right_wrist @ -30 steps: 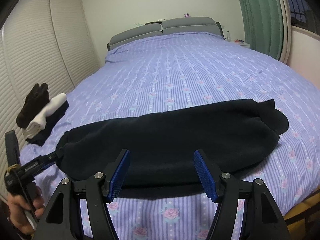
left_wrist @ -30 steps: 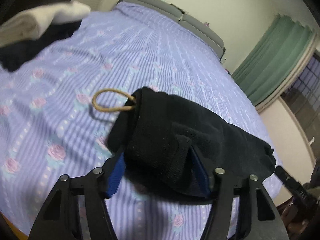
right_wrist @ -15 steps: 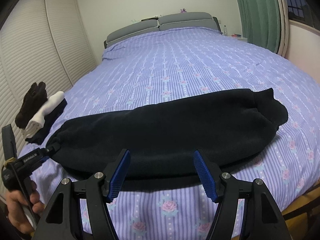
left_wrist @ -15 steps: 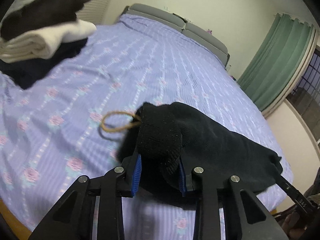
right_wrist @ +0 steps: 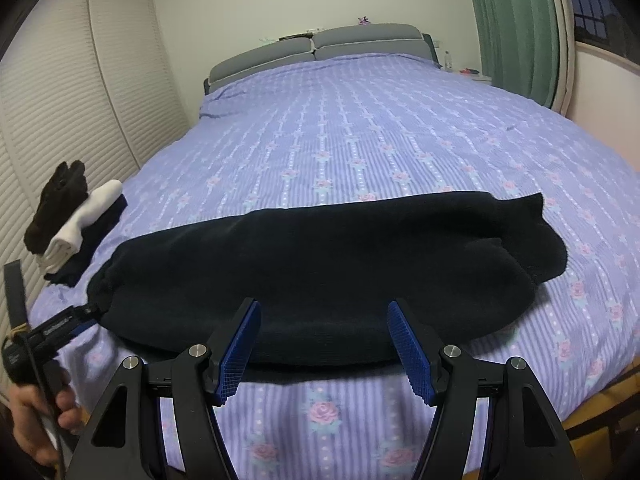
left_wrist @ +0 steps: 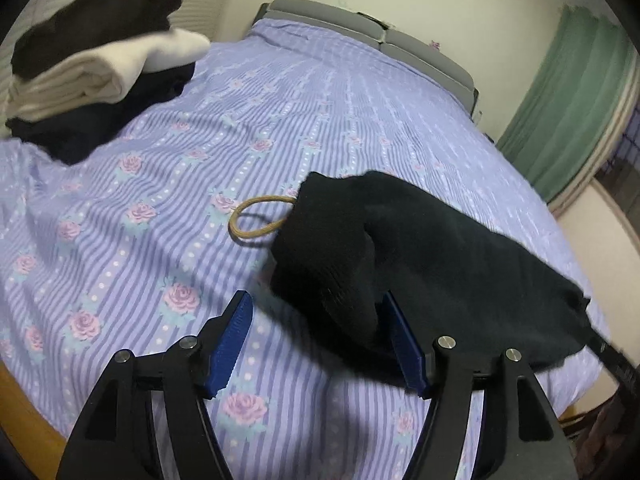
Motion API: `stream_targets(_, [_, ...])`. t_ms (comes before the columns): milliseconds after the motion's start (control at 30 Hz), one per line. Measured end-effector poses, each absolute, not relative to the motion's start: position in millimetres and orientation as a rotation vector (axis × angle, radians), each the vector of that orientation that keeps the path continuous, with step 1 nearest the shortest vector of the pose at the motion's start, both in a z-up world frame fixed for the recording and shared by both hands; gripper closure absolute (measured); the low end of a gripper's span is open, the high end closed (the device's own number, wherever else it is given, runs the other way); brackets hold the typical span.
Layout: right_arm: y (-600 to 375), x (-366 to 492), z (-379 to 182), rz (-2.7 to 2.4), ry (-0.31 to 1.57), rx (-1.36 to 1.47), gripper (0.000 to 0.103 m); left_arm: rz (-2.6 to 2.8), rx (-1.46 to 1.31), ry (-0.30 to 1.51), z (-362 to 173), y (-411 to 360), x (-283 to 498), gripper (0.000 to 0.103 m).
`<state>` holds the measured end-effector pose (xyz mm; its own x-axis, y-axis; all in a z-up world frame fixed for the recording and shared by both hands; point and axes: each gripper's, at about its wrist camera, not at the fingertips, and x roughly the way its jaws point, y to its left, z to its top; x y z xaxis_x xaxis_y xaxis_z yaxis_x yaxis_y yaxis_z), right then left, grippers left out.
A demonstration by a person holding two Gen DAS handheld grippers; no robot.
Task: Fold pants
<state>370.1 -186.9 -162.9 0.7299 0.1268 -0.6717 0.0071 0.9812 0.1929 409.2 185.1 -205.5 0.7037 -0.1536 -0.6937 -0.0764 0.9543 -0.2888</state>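
Observation:
Black fleece pants point(right_wrist: 320, 272) lie folded lengthwise across the near end of the bed point(right_wrist: 360, 128). In the left wrist view the pants' waist end point(left_wrist: 340, 248) lies between and just beyond my open left gripper point(left_wrist: 316, 340), with a tan drawstring loop point(left_wrist: 260, 220) sticking out on the sheet. The cloth touches the right blue pad point(left_wrist: 400, 340); the left pad is clear of it. My right gripper point(right_wrist: 324, 344) is open and empty at the middle of the pants' near edge. The left gripper point(right_wrist: 72, 320) shows at the pants' left end.
A stack of folded clothes, black over white over dark point(left_wrist: 92, 72), sits at the bed's left edge point(right_wrist: 76, 232). A grey headboard point(right_wrist: 320, 48) is at the far end, green curtain point(right_wrist: 516, 24) at right, louvred wardrobe doors point(right_wrist: 60, 120) at left.
My left gripper was shut on the pants' waist end half a second ago; now it has opened and the cloth lies loose. The right gripper stayed open and barely moved.

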Motion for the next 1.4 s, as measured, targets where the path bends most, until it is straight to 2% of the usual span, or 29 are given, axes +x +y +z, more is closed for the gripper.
stream_targets(100, [-195,372,-166,0.052,0.758,0.187,0.036,-0.042,-0.289,0.8,-211,182,408,0.028])
stream_targets(167, [-202,376,-172,0.024,0.774,0.18,0.036,-0.035,-0.291,0.812,-216,181,411,0.027])
stream_targets(267, [-214,387,-193,-0.037,0.848,0.171,0.036,-0.017,-0.258,0.809,-219,178,411,0.021])
stream_targets(433, [-223,391,-211,-0.067,0.889,0.169,0.036,-0.008,-0.221,0.813,-219,175,407,0.021])
stream_targets(600, [-226,382,-202,-0.062,0.855,0.191,0.036,0.009,-0.166,0.783,-203,163,391,0.021])
stream_targets(900, [-293,359,-194,-0.087,0.764,0.49,0.036,-0.115,0.04,0.626,-154,85,368,0.021])
stream_targets(1200, [-371,386,-220,-0.105,0.791,0.744,0.038,-0.264,0.07,0.618,-146,4,395,0.021])
stream_targets(1233, [-375,390,-222,-0.09,0.787,0.749,0.045,-0.272,0.065,0.625,-147,-1,399,0.021])
stream_targets(1267, [-378,394,-223,-0.072,0.787,0.75,0.066,-0.276,0.061,0.631,-148,-5,402,0.021])
stream_targets(1300, [-380,400,-221,-0.055,0.788,0.742,0.078,-0.28,0.055,0.638,-149,-10,402,0.021])
stream_targets(1333, [-381,407,-214,-0.035,0.775,0.718,0.094,-0.282,0.049,0.643,-149,-12,403,0.021])
stream_targets(1400, [-381,411,-202,-0.005,0.738,0.669,0.095,-0.281,0.046,0.647,-150,-15,405,0.021])
